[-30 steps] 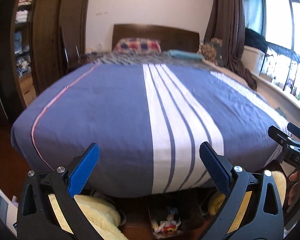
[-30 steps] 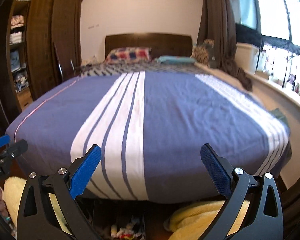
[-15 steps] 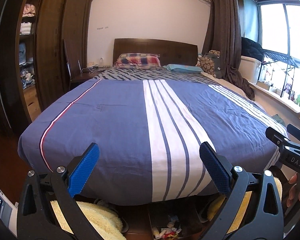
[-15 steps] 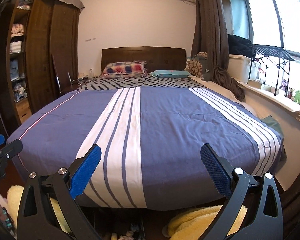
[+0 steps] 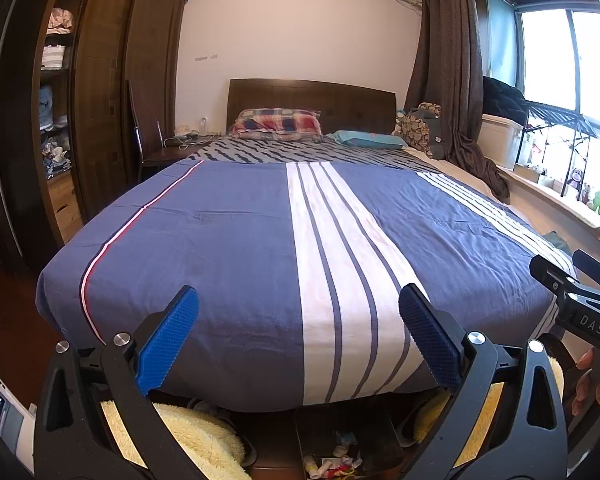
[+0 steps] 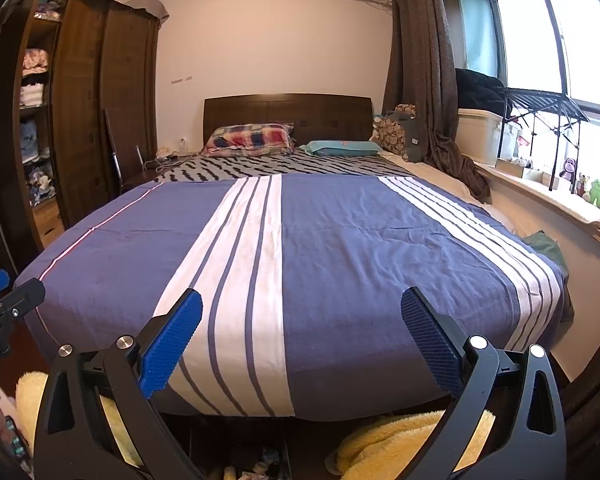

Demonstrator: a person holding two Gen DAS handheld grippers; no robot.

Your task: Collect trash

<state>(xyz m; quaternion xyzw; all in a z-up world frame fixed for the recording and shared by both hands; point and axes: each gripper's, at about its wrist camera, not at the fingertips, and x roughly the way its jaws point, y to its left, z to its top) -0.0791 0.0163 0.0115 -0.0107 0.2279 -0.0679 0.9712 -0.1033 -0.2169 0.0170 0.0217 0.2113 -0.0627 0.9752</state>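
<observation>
**Both grippers wide open at the foot of the bed, trash box low on the floor**

The left gripper [image 5: 298,334] and the right gripper [image 6: 300,336] are held side by side, facing the foot of the bed [image 5: 240,248]. Each has its jaws spread wide with nothing between them.

The trash [image 5: 332,466] sits at 6 o'clock in the left view, a jumble of small wrappers and scraps in a dark open box [image 5: 304,432] on the floor, just under the foot edge of the bed. The pieces are too small to tell which way any one points. In the right view the same litter [image 6: 256,468] shows at the bottom edge, partly cut off.

Yellow fluffy slippers [image 5: 196,440] lie to either side of the box, close to it. The blue striped cover [image 6: 340,248] hangs over the foot edge, with its white stripes running toward the headboard [image 6: 288,114] at 12 o'clock.

A wardrobe [image 5: 100,92] stands at 10 o'clock, with bare dark floor between it and the bed. A window ledge [image 6: 548,200] runs along at 3 o'clock, close beside the bed.
</observation>
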